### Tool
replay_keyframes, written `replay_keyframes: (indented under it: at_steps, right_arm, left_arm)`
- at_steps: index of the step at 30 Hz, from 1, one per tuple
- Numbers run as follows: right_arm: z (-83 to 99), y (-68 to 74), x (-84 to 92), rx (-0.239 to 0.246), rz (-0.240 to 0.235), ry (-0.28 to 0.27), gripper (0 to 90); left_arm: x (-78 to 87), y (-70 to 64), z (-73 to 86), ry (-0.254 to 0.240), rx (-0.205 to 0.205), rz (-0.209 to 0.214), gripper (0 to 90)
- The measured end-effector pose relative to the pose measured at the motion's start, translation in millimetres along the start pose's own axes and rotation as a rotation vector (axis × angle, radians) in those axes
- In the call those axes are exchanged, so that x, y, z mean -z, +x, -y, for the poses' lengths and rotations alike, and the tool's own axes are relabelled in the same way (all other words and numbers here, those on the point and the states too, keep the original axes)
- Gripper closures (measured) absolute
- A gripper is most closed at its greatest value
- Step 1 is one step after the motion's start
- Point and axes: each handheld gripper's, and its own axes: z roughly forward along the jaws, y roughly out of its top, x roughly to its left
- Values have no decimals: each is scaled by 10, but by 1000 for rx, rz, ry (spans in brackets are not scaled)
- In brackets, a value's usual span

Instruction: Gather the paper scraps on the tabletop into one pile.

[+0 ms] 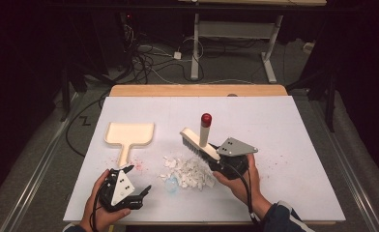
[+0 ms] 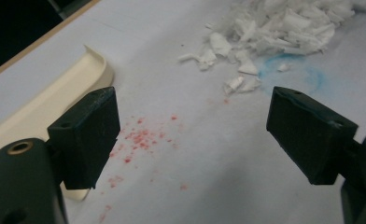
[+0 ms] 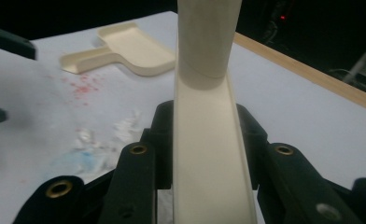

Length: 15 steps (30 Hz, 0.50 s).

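The right claw [image 1: 215,157] is clamped on the cream brush [image 1: 200,143], its two black jaws pressing the flat back of the brush head from either side, as the right gripper view shows. The brush's handle stands up from the head just beyond this claw, ending in a red cap [image 1: 206,119], and the bristles point down at the desk [image 1: 274,125]. Just to the left of the right claw, between it and the left claw [image 1: 138,189], lies a heap of white scraps [image 1: 190,173] beside a faint blue ring [image 1: 170,184] on the white surface.

The left claw hangs low over the desk with its jaws wide apart and nothing between them. In the left gripper view, red specks [image 2: 141,137] are scattered on the surface directly ahead of it, the scraps lie farther ahead and to its right, and the cream dustpan [image 1: 128,135] lies just beside its left jaw, its handle pointing back toward that claw.
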Motion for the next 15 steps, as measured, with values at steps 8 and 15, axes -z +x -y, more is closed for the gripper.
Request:
replay_keyframes:
  at_steps: [8, 15]
  right_arm:
    - [-100, 488, -75, -7, -166, -17, 683]
    - [-29, 784, -309, -25, -280, 40, 683]
  left_arm:
    - [191, 124, 20, -94, 81, -117, 166]
    - [289, 194, 83, -147, 157, -161, 166]
